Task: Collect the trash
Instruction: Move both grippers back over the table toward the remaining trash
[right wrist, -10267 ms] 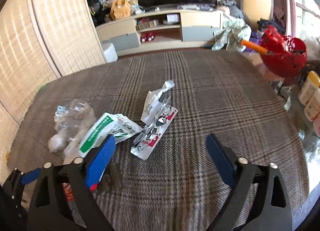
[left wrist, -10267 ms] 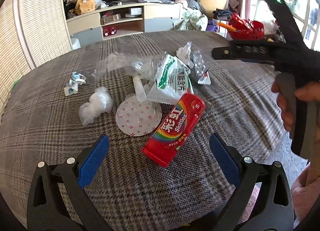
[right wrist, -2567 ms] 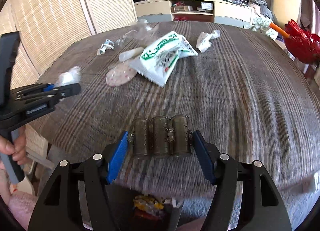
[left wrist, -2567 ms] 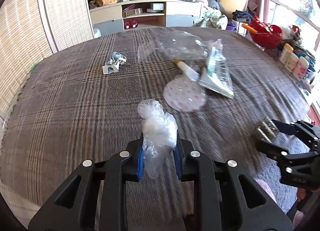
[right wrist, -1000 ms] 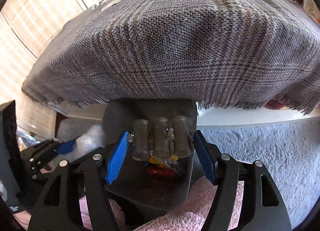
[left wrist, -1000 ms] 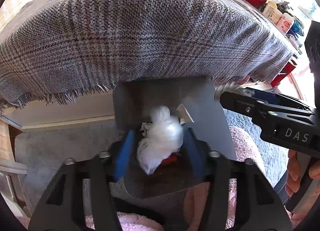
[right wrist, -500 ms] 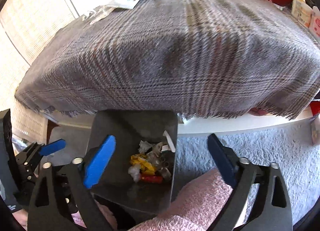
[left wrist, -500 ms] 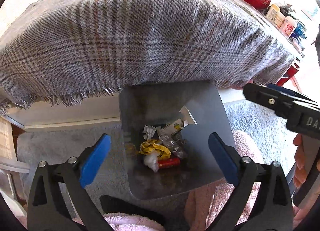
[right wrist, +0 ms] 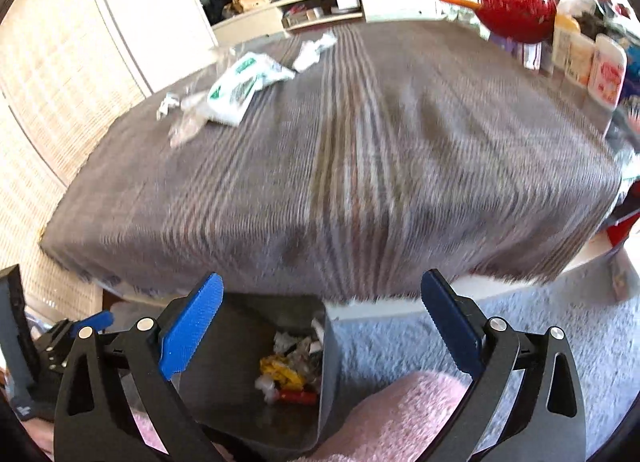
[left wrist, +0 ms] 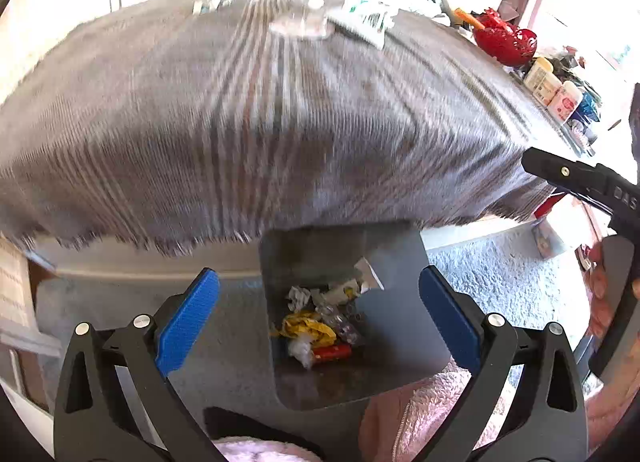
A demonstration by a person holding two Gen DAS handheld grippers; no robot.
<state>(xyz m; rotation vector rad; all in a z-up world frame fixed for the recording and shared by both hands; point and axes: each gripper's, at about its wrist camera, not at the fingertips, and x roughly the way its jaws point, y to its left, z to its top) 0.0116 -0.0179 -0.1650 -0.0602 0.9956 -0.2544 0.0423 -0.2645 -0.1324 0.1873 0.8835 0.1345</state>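
Grey bin (left wrist: 400, 262) sits below you, against the table's fringed edge (left wrist: 160, 238), trash (left wrist: 316, 326) at its bottom. Your left gripper (left wrist: 318, 314) and right gripper (right wrist: 322, 326) both gape wide, empty, angled down over it. Beyond, more litter (right wrist: 236, 86) waits across the cloth's far side.

the mouth of the grey bin (left wrist: 396, 262) lies open from above, though the fringed edge of the plaid cloth (left wrist: 248, 122) on the counter overhangs its far rim and a pink fleece sleeve (right wrist: 384, 418) crowds its near side. the wide near stretch of the cloth is bare, and the only clutter there is a green-and-white packet (right wrist: 236, 86) and crumpled wrappers (right wrist: 312, 50) at the far end. along the right edge a red basket (right wrist: 516, 14) and bottles (right wrist: 588, 58) close off that side.
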